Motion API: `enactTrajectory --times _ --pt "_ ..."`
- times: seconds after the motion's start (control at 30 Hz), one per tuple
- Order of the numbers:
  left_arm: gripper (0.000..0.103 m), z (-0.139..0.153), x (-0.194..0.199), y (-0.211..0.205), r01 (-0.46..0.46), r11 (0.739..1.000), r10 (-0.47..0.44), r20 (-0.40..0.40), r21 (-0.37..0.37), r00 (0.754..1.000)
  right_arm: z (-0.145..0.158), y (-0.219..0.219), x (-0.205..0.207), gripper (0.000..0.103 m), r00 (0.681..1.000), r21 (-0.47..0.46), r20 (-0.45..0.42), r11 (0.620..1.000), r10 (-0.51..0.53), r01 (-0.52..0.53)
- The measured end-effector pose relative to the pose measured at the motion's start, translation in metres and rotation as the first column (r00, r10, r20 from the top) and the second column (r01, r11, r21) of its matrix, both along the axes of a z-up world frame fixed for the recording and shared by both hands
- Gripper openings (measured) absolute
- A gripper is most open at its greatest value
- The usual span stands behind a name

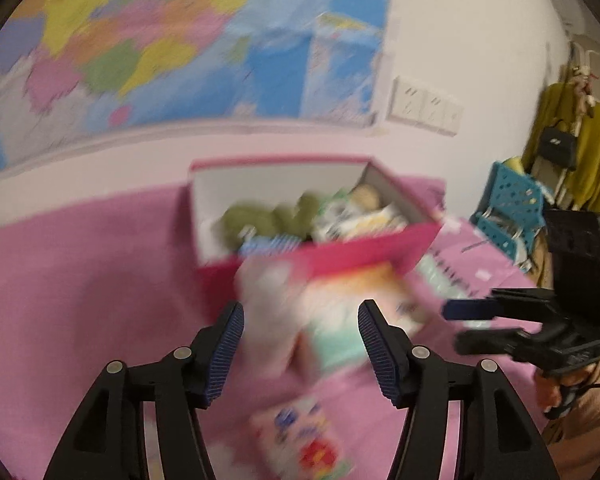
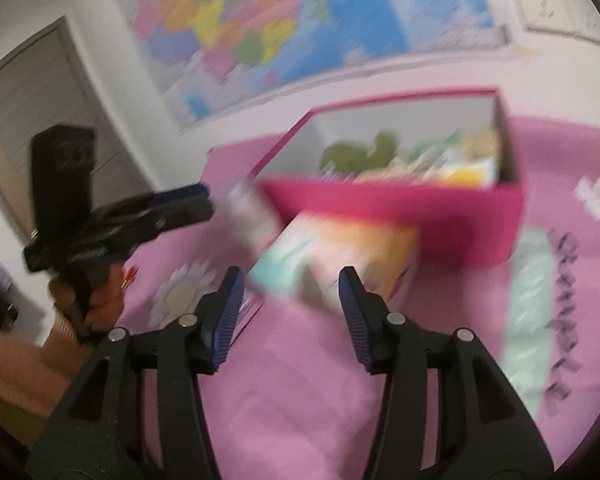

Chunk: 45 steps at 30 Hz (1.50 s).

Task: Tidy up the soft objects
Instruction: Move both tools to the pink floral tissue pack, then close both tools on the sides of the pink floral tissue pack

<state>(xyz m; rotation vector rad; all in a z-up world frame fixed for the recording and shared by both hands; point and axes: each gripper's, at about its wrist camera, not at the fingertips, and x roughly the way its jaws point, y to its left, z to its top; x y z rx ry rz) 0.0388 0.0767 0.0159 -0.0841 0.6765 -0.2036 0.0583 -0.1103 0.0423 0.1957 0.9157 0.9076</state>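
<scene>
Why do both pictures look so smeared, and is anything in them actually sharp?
Left wrist view: the tongs are crisp, while the pink box, the packet in front of it and the wall map are streaked by motion. Right wrist view: the same, sharp tongs, smeared box and map; the edges bend and darken.

An open pink box sits on the pink bed cover, white inside, holding a green plush toy, a beige plush and soft packets. A pastel packet lies against the box's front wall, blurred, its print unreadable.
</scene>
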Motion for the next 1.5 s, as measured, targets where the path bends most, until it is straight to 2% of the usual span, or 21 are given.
enactTrajectory --times 0.2,0.4,0.57,0.77,0.87,0.97,1.07,1.3,1.4,1.5 --pt "0.060 -0.052 -0.008 0.022 -0.046 0.998 0.040 -0.162 -0.031 0.986 -0.034 0.030 -0.019 0.052 0.990 -0.005 -0.117 0.997 0.079 -0.081" --pt "0.060 -0.076 -0.023 0.026 -0.022 0.992 -0.007 -0.228 -0.124 0.974 -0.052 0.054 -0.023 0.052 0.976 0.006 -0.184 0.993 0.117 -0.118" --pt "0.060 -0.086 -0.033 0.014 0.029 0.982 -0.076 -0.252 -0.187 0.965 -0.054 0.056 -0.020 0.052 0.973 0.011 -0.204 0.994 0.111 -0.111" --pt "0.058 -0.089 -0.044 -0.012 0.076 0.974 -0.132 -0.259 -0.215 0.957 -0.057 0.032 -0.020 0.052 0.973 0.014 -0.224 0.999 0.048 -0.046" --pt "0.058 -0.090 -0.049 -0.026 0.132 0.955 -0.203 -0.265 -0.265 0.943 -0.057 0.013 -0.018 0.052 0.974 -0.005 -0.228 1.000 -0.012 0.011" --pt "0.058 -0.089 -0.053 -0.042 0.176 0.955 -0.237 -0.259 -0.237 0.936 -0.058 -0.002 -0.018 0.052 0.969 -0.011 -0.243 0.999 -0.053 0.052" --pt "0.058 -0.090 -0.054 -0.052 0.203 0.948 -0.267 -0.260 -0.246 0.928 -0.054 -0.011 -0.020 0.052 0.968 -0.016 -0.238 0.997 -0.074 0.072" --pt "0.058 -0.088 -0.055 -0.060 0.228 0.943 -0.290 -0.267 -0.242 0.919 -0.050 0.016 -0.020 0.051 0.973 0.012 -0.233 1.000 0.004 -0.001" --pt "0.058 -0.088 -0.056 -0.068 0.236 0.942 -0.298 -0.267 -0.240 0.917 -0.052 0.030 -0.015 0.047 0.976 -0.007 -0.215 0.999 0.032 -0.035" --pt "0.058 -0.089 -0.056 -0.073 0.259 0.925 -0.332 -0.259 -0.278 0.907 -0.052 0.037 -0.005 0.047 0.977 0.007 -0.209 0.999 0.040 -0.039"
